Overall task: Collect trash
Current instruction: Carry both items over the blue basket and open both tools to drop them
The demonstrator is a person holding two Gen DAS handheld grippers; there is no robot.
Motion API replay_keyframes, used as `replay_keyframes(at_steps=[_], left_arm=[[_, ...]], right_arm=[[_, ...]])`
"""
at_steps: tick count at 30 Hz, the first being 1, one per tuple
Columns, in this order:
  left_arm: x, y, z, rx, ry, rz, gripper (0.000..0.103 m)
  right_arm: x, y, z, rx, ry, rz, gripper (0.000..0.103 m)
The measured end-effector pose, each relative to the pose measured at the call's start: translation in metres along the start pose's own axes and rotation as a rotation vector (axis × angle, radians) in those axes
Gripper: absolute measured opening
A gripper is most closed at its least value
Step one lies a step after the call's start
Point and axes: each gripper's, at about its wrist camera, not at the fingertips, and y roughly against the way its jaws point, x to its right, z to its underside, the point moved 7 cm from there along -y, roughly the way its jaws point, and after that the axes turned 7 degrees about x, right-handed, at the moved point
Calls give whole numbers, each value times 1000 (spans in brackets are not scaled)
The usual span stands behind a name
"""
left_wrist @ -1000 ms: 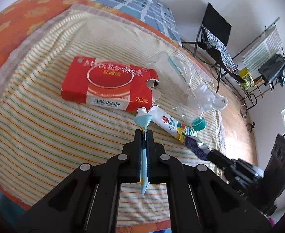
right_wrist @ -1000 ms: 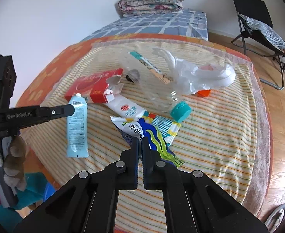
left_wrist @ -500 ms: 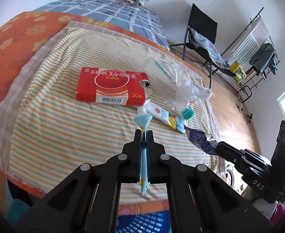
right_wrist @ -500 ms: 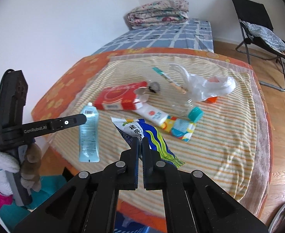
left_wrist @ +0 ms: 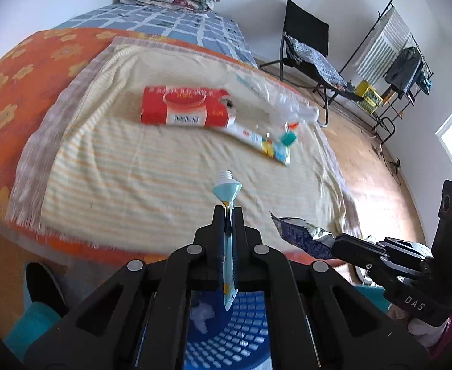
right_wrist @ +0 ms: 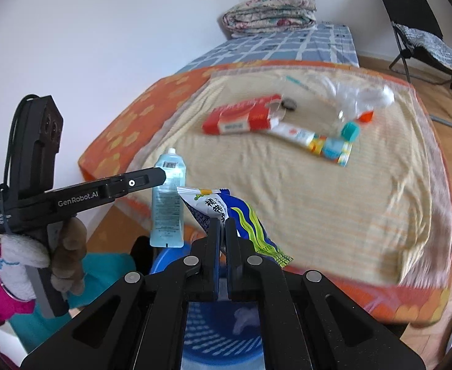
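Both grippers have pulled back off the bed and now hang past its near edge, above a blue basket (right_wrist: 223,336) on the floor; half a second ago they were over the striped cover, and only a sliver of the basket showed.

The left gripper (left_wrist: 228,215) is clenched on a pale blue tube (left_wrist: 228,256), uncapped, its threaded neck poking out beyond the fingertips and its crimped tail dangling over the basket's mesh. The right gripper (right_wrist: 223,225) is clamped on a crumpled snack wrapper (right_wrist: 226,212) (blue, white and green, with foil showing on the inside in the left view), which also sits over the basket's opening.

That shift means, in my judgement, the carry is done and the drop is next: parting the jaws should let both pieces fall in. A scrap of white paper (right_wrist: 244,317) already lies at the bottom.

Left on the bed (left_wrist: 108,166), well apart from the grippers, is the rest of the trash: a red carton (left_wrist: 185,106) near the middle of the cover, a toothpaste tube (left_wrist: 258,140) just beside it, and a clear plastic bottle with a teal cap (left_wrist: 288,137) toward the far right edge, with a crumpled clear bag (right_wrist: 364,95) next to it. The task is therefore only partway along (several trips remain).
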Motion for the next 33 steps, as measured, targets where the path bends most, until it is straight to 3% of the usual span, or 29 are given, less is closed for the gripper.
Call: replay_keyframes(at_steps=[10, 16, 33], left_arm=[[-6, 7, 65, -69, -23, -31, 2], [-8, 4, 91, -97, -47, -52, 2], [-9, -5, 115, -144, -90, -93, 2]], right_arm=[[-8, -7, 64, -85, -45, -4, 2], [-6, -10, 83, -111, -58, 10, 2], [-6, -21, 98, -153, -73, 33, 3]])
